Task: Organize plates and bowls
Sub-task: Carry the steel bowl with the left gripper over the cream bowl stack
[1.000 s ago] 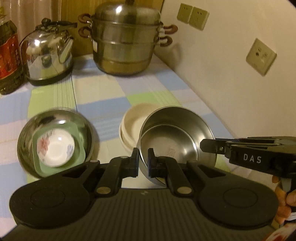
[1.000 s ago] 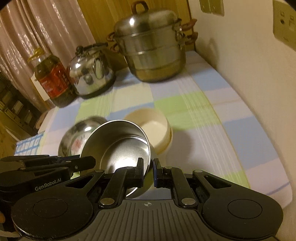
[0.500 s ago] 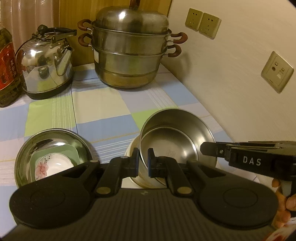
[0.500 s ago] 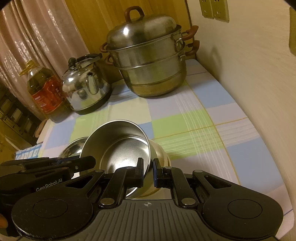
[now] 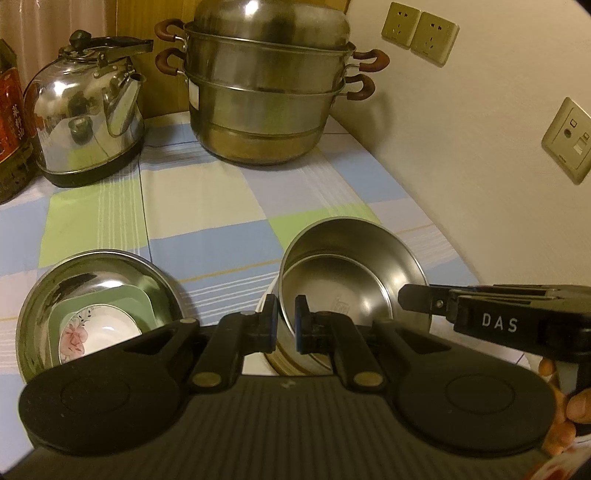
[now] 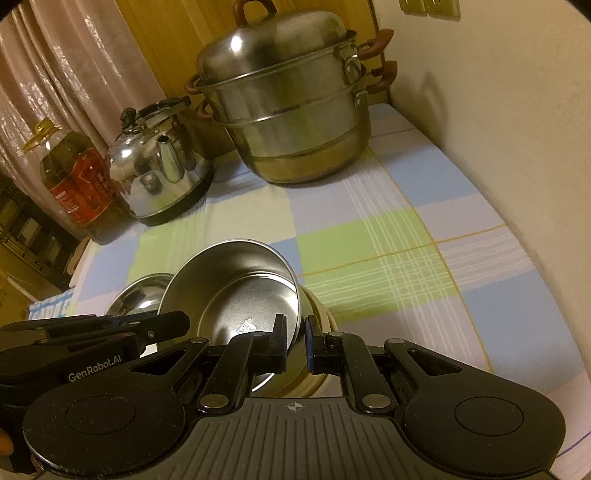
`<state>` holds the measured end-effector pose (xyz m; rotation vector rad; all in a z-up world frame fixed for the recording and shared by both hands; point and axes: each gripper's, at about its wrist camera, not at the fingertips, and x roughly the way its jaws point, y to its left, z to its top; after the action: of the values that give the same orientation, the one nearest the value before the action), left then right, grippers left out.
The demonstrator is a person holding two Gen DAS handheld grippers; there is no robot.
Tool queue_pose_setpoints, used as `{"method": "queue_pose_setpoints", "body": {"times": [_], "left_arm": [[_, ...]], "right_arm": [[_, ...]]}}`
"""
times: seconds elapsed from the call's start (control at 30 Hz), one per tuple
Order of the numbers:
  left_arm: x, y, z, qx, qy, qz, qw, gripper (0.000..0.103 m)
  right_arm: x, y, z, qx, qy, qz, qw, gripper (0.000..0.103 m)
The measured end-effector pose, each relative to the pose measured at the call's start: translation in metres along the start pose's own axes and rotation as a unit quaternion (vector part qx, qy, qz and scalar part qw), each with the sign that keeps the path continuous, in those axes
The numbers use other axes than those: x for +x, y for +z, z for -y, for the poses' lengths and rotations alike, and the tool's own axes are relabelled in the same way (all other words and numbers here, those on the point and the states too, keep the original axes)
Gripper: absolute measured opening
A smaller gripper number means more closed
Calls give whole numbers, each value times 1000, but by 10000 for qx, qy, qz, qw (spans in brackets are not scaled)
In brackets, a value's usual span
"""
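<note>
Both grippers grip the same steel bowl [image 5: 351, 280], one on each side of its rim. Left gripper [image 5: 285, 325]: jaws nearly closed, pinching the near-left rim wall, one finger inside and one outside. Right gripper [image 6: 296, 339]: same narrow gap, clamped on the bowl's near-right rim [image 6: 236, 295]. In the left view the right gripper comes in from the right, tips at the bowl's right edge.

The steel bowl is tilted, its open side toward the cameras, and sits in or on a cream bowl [image 6: 319, 317] below it; only a slice of cream rim shows, so how deep it sits can't be told. The cream bowl stands on the checked cloth of the worktop [image 5: 207, 206], near edge, right of centre.

Just left of it, apart from it: a wide steel basin [image 5: 96, 269] holding a green square dish [image 5: 136, 299], with a white floral bowl [image 5: 92, 332] nested in that.

Far side of the worktop: a two-tier steamer pot [image 5: 266, 92] with lid, brown handles, against the wall; a steel kettle [image 5: 88, 114] to its left; an oil bottle [image 6: 74, 184] with a red label farther left. Wall sockets [image 5: 421, 33] on the right wall. Curtain [image 6: 55, 74] at far left.
</note>
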<state>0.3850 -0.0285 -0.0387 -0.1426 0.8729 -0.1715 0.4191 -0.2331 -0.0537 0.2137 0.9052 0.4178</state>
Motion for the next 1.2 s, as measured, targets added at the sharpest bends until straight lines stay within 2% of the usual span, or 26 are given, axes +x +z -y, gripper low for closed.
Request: {"method": "queue_pose_setpoints", "body": {"times": [0.73,1.2], "left_arm": [[24,-4,-2,-22,-21,-297,9996,8],[27,-3,-3,-8,50,-277,9996,8]], "right_arm": [[21,-4,9,110,-55,-247,9996,10],[21,-4,11,86,-17,-251,9996,10]]}}
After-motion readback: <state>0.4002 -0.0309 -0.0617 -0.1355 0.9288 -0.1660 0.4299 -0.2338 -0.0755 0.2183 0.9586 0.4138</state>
